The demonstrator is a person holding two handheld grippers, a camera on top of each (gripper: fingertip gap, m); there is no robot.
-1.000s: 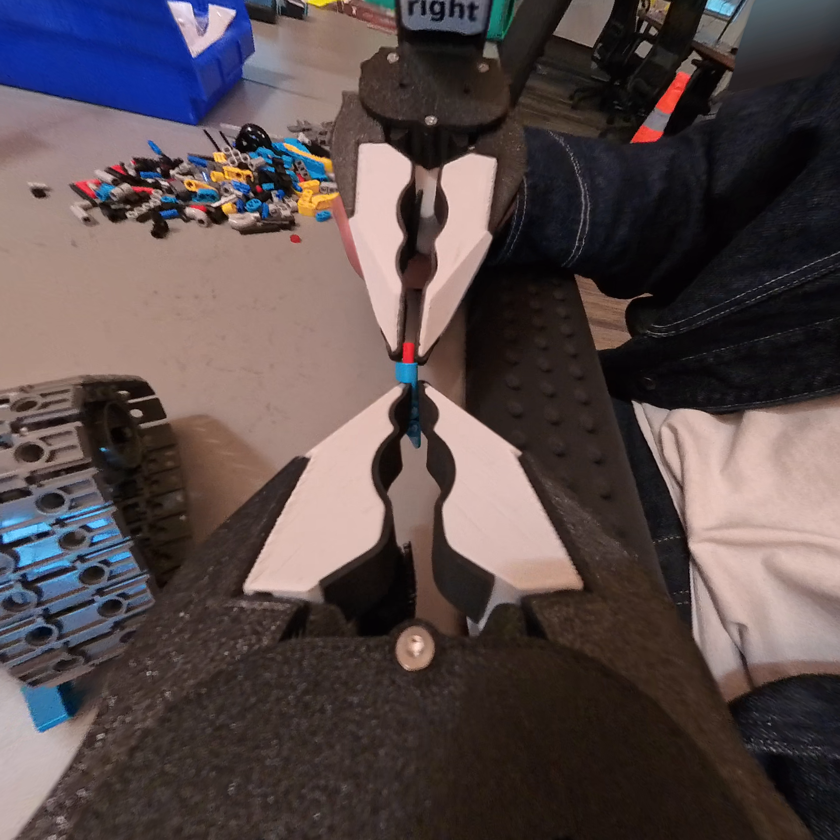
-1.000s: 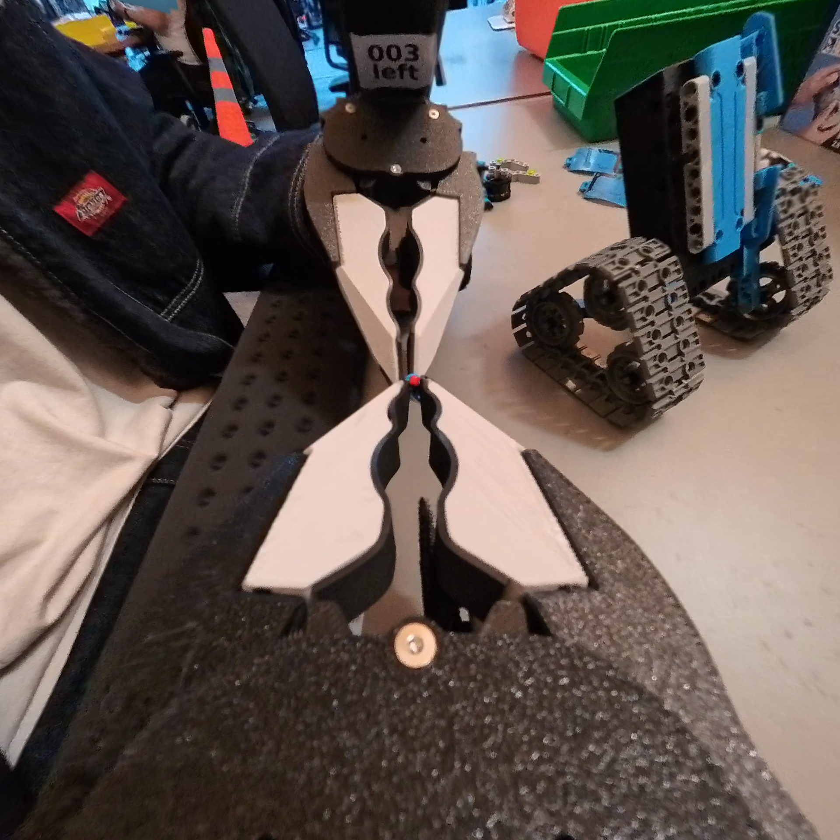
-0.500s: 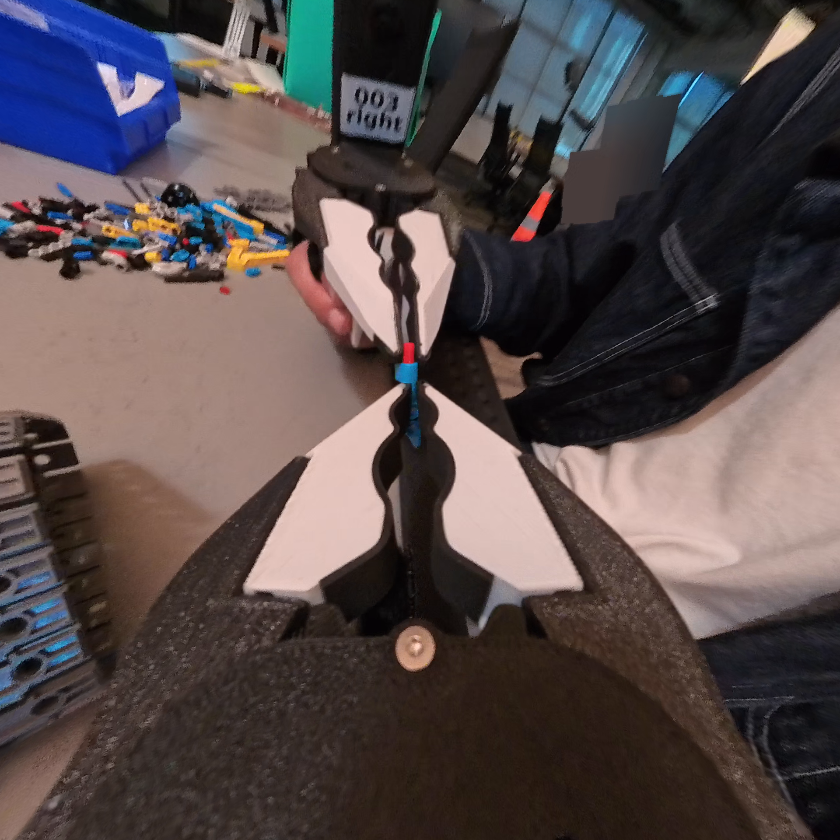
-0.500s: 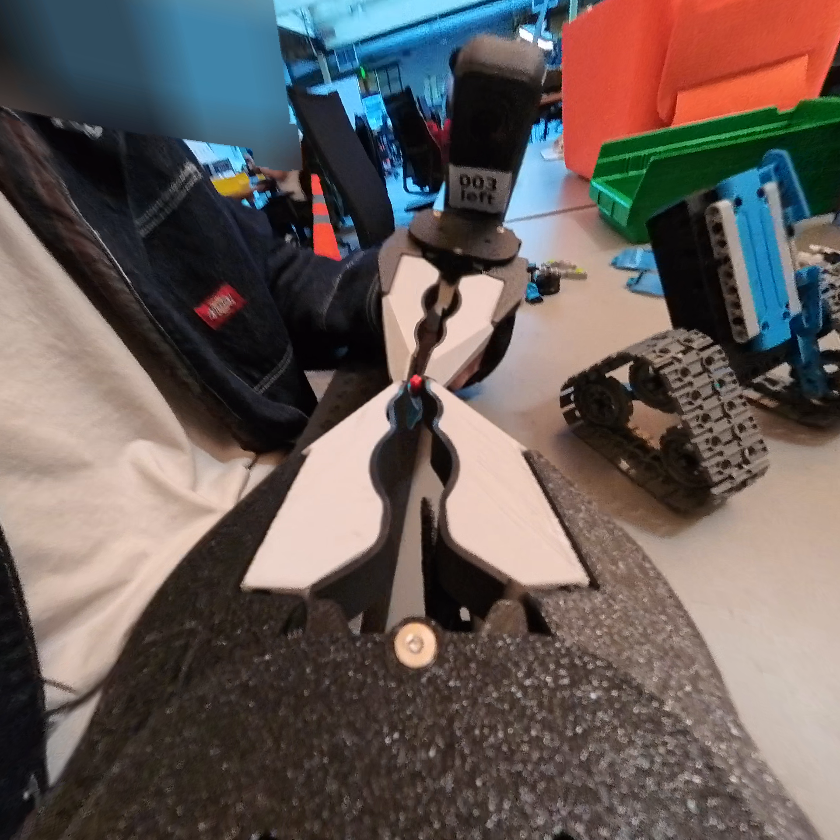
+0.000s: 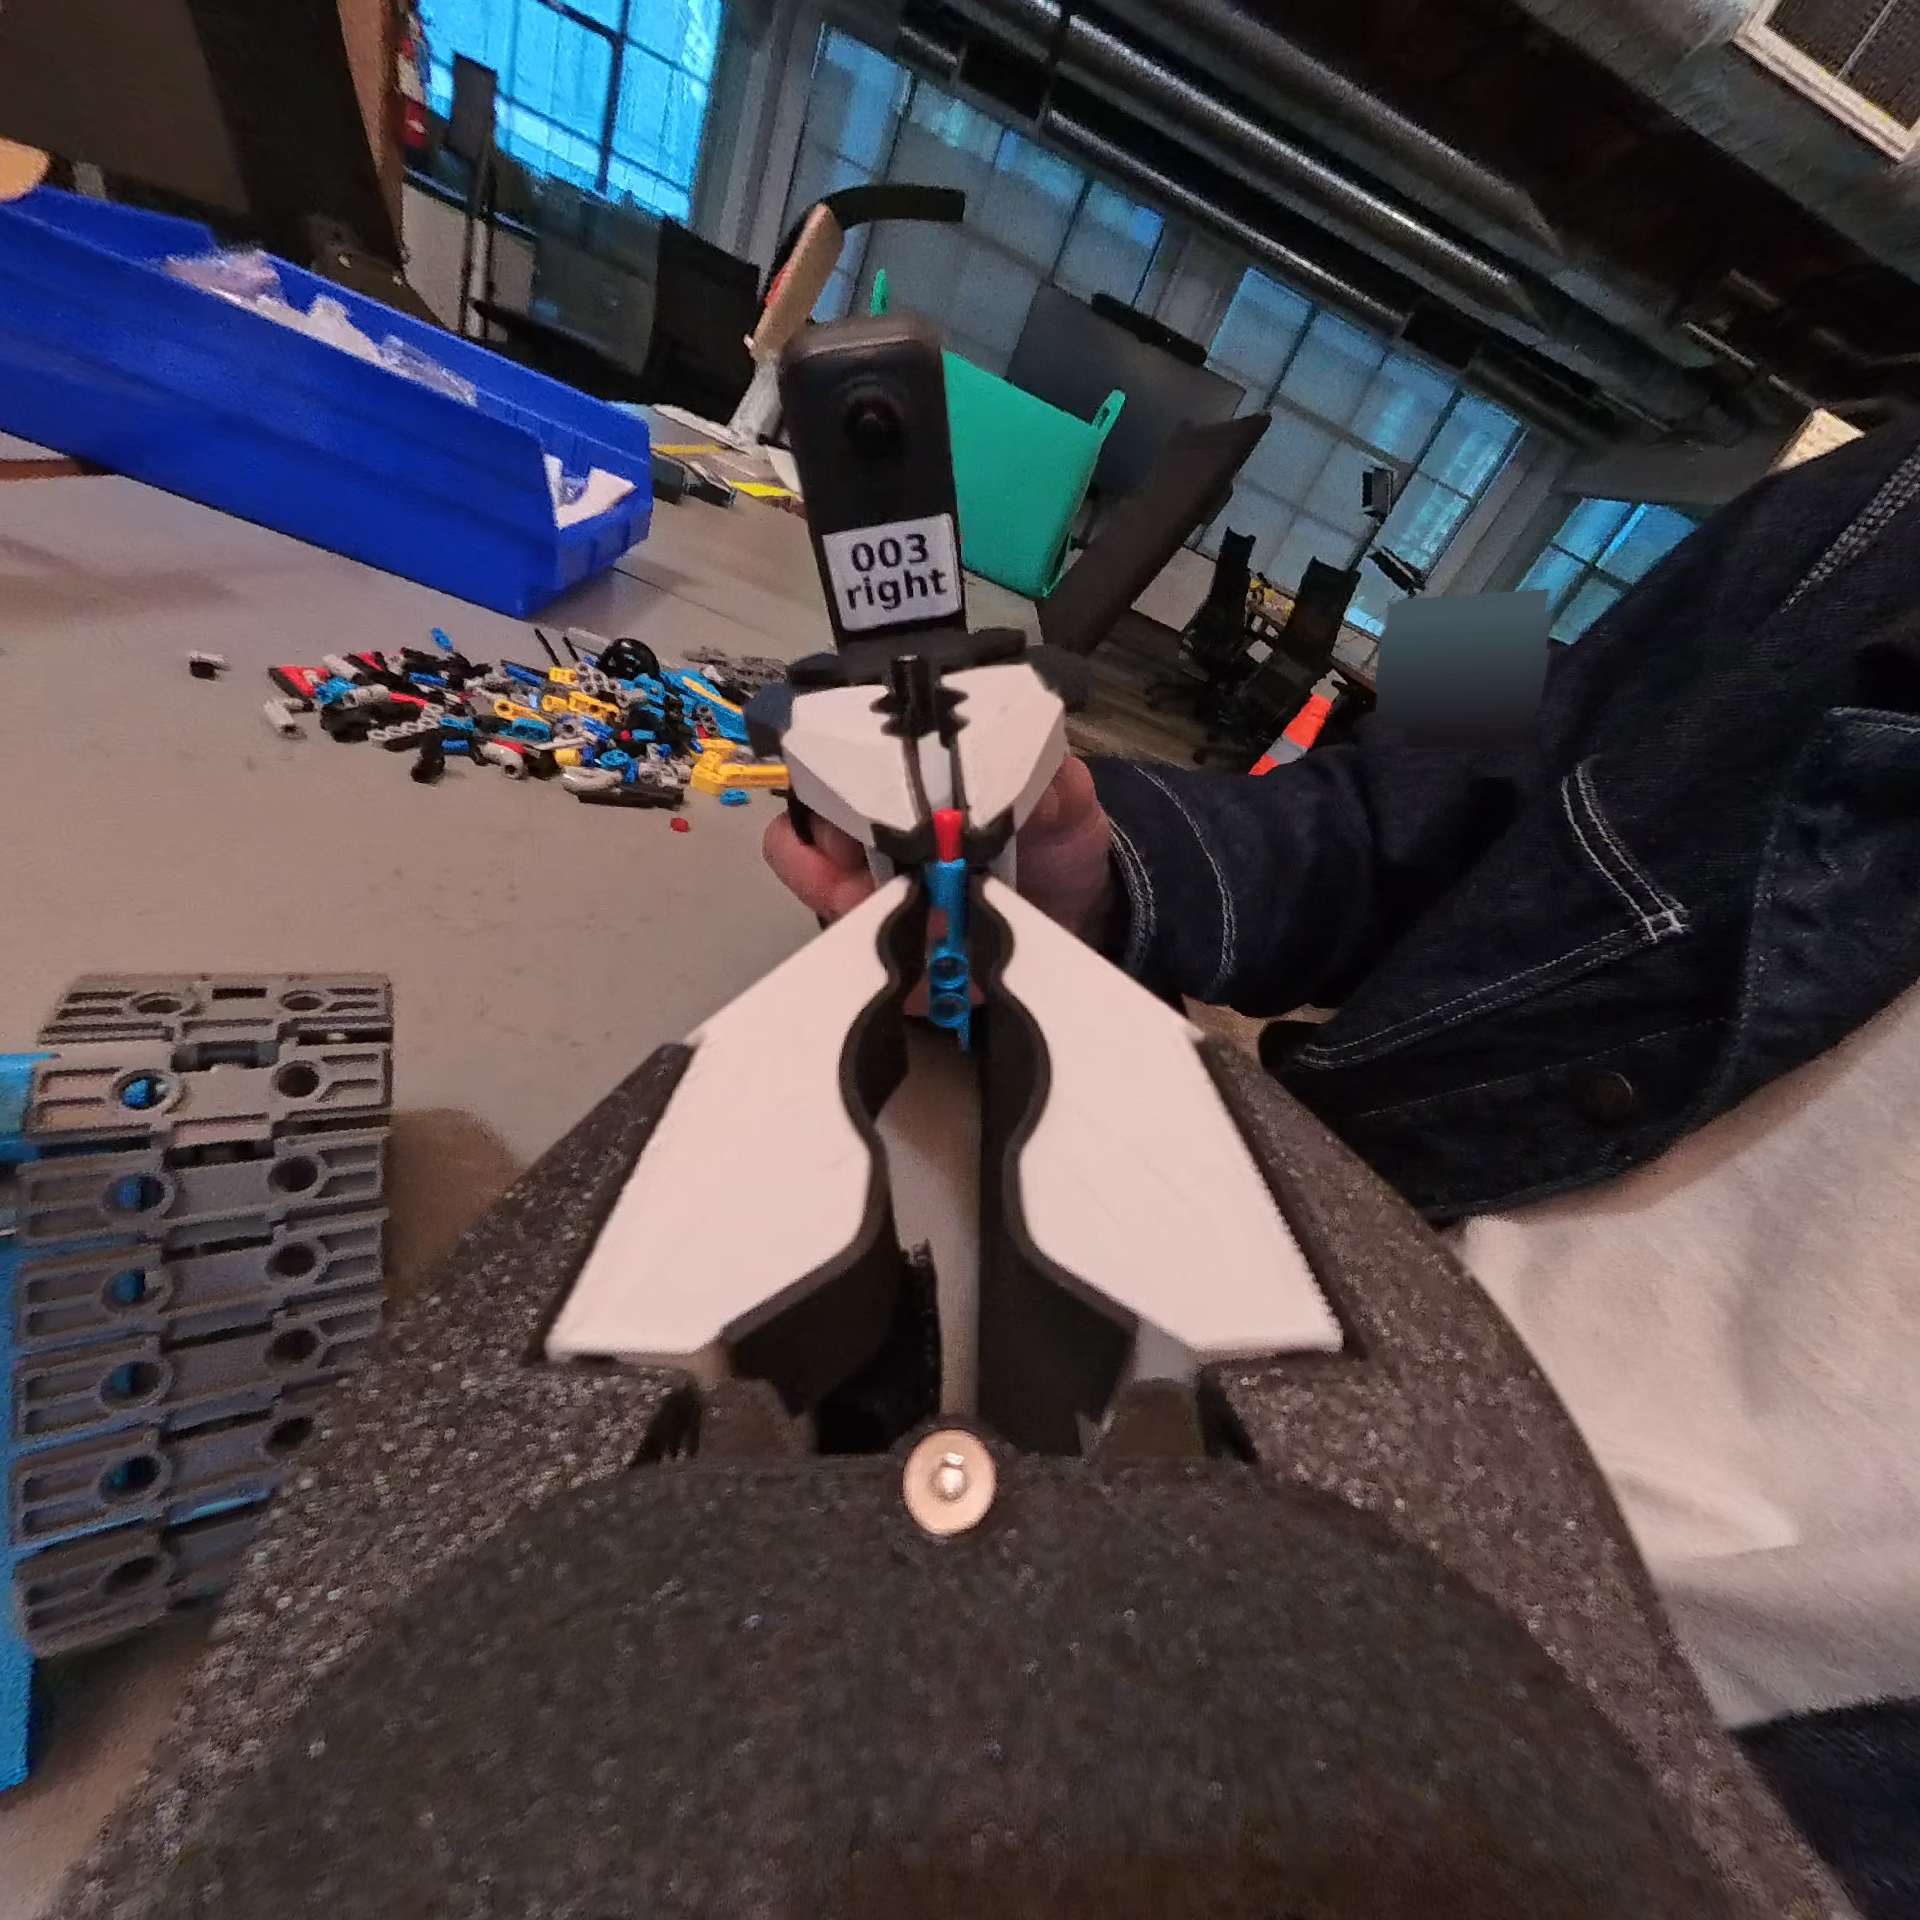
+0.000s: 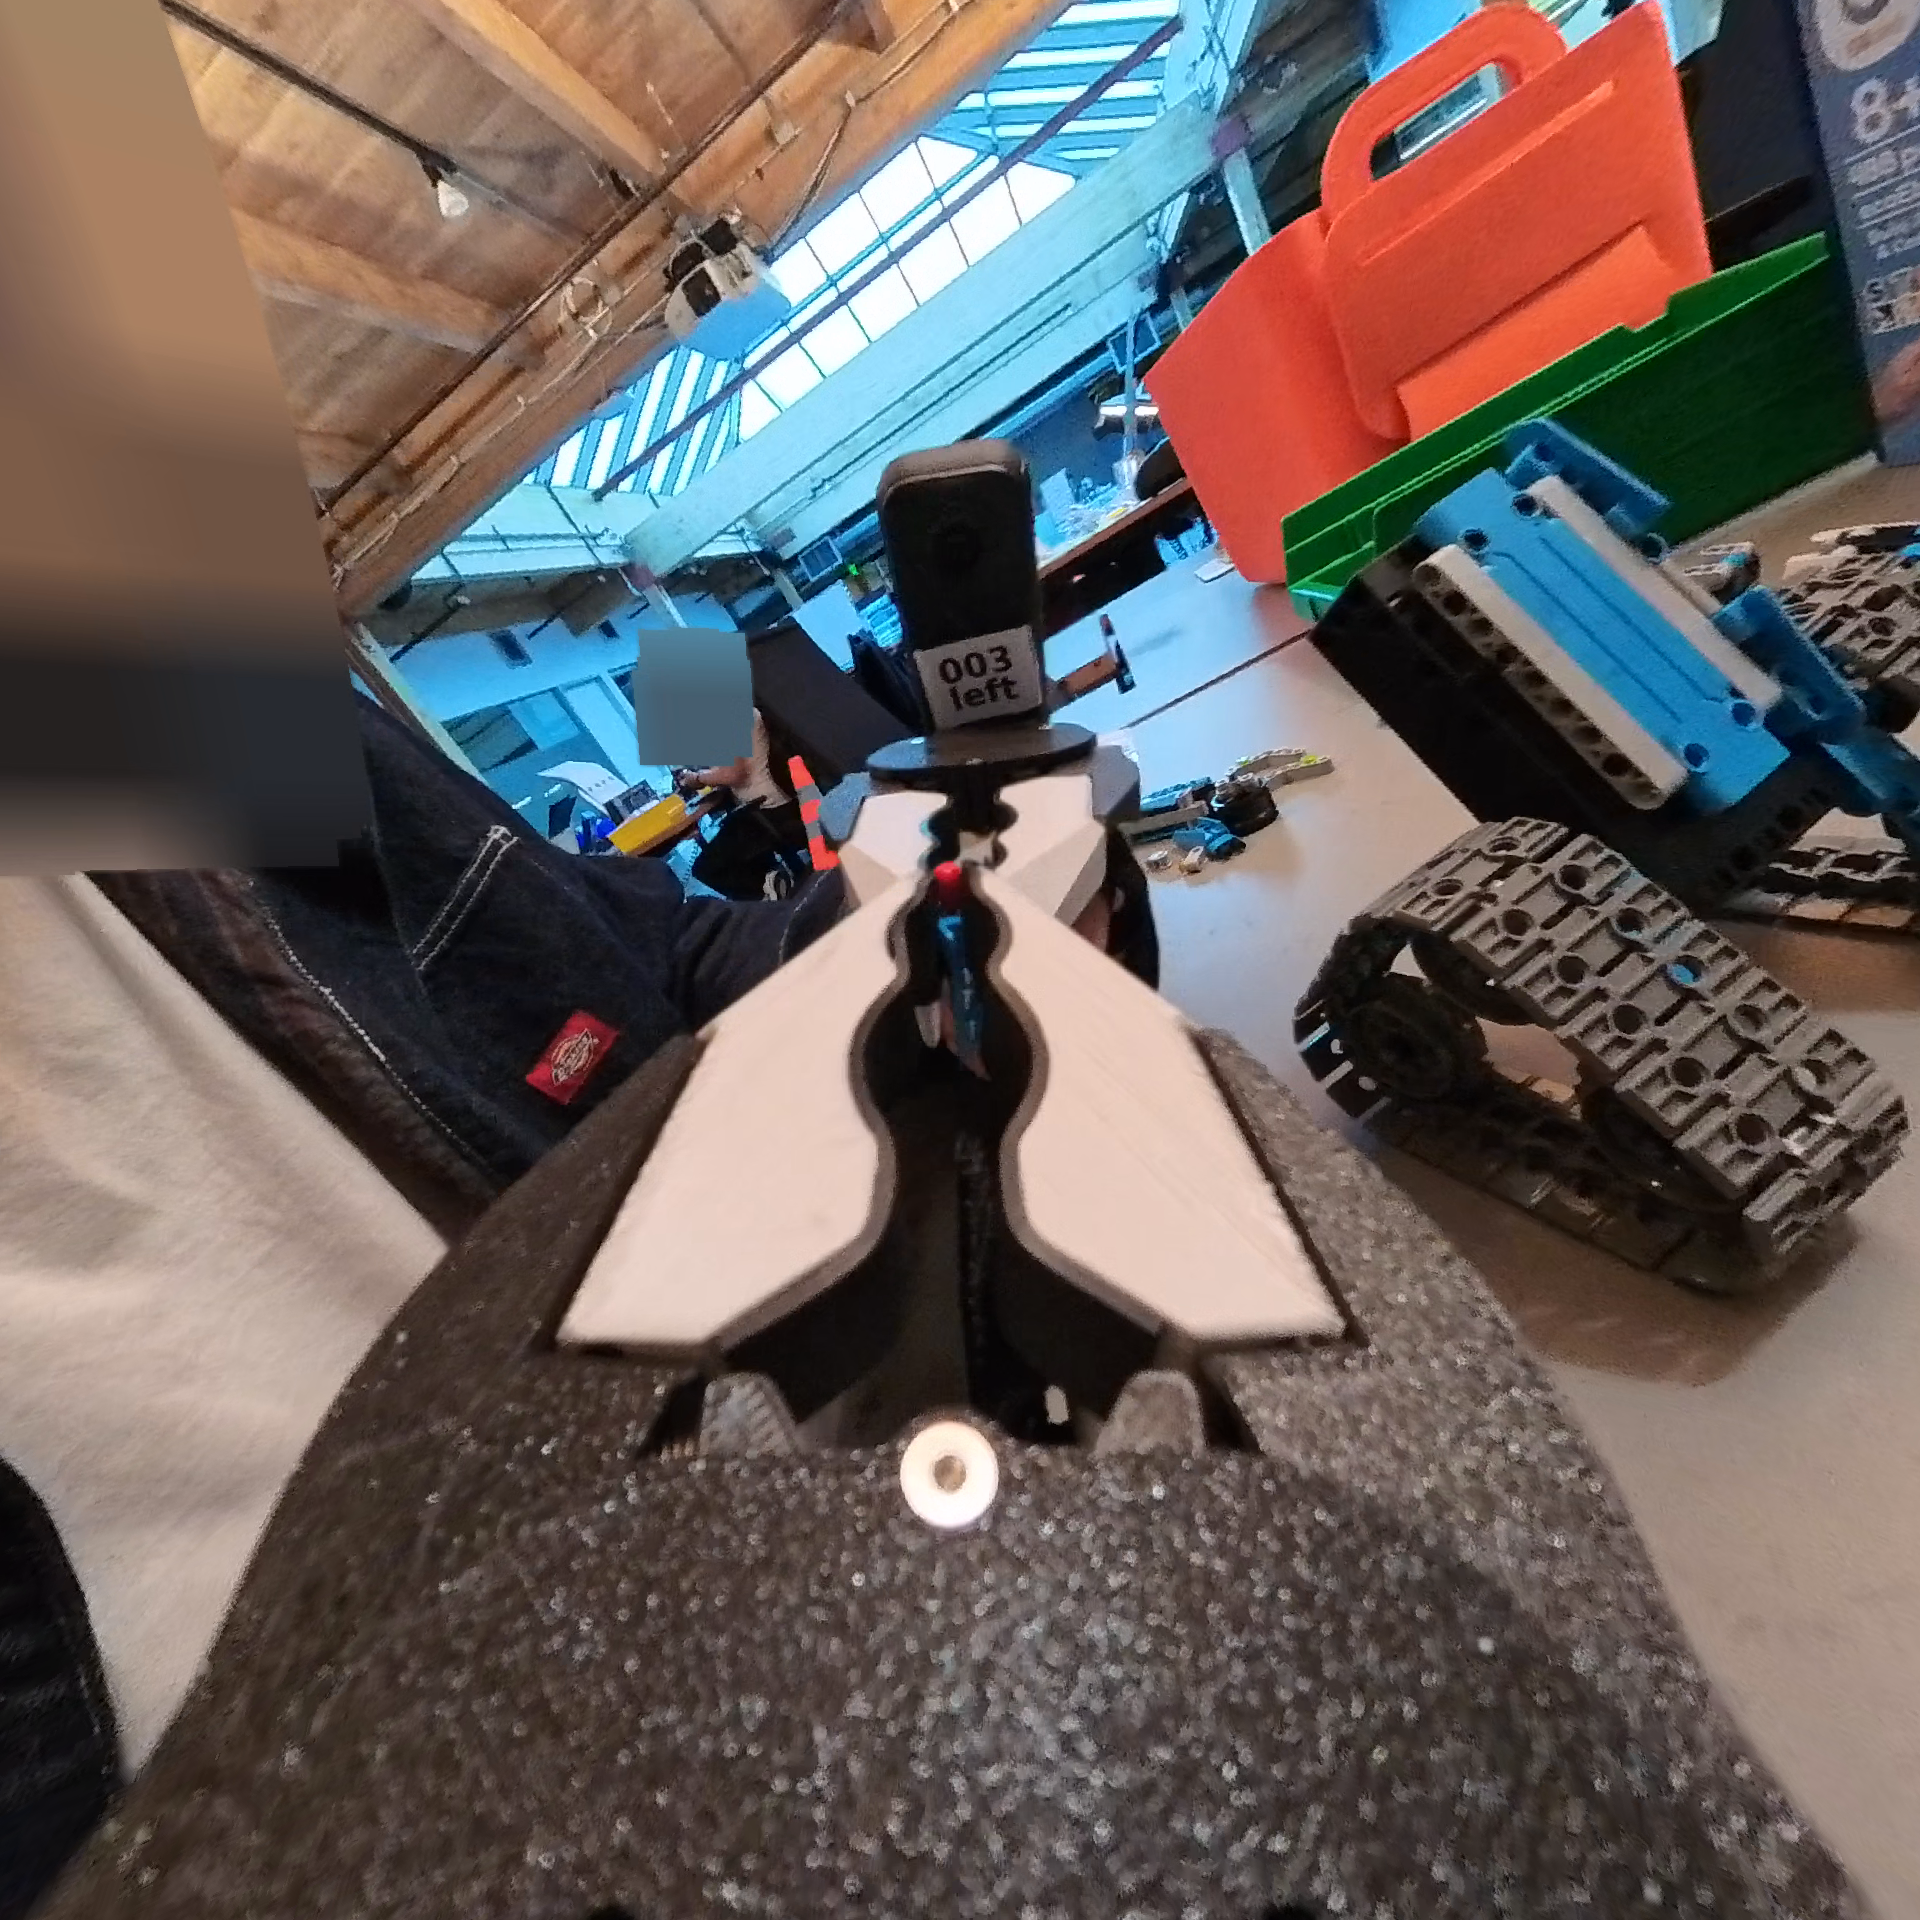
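Note:
My left gripper is shut on a small blue connector piece that lies in the gap between its white fingers. A red pin sticks out of the piece's far end. My right gripper meets the left one tip to tip and is shut on the red pin. The blue piece also shows through the right gripper's finger gap. Each gripper shows head-on in the other's view: the right gripper with a hand behind it, and the left gripper. Both are held up off the grey table.
A pile of loose small building pieces and a blue bin lie at the back left. A tracked blue and grey model stands close on the right and shows in the left wrist view. Green and orange bins stand behind. The person's torso is close.
Both grippers have tilted upward and risen from the table while staying tip to tip. More of the blue piece now shows between the fingers. Both stay shut.

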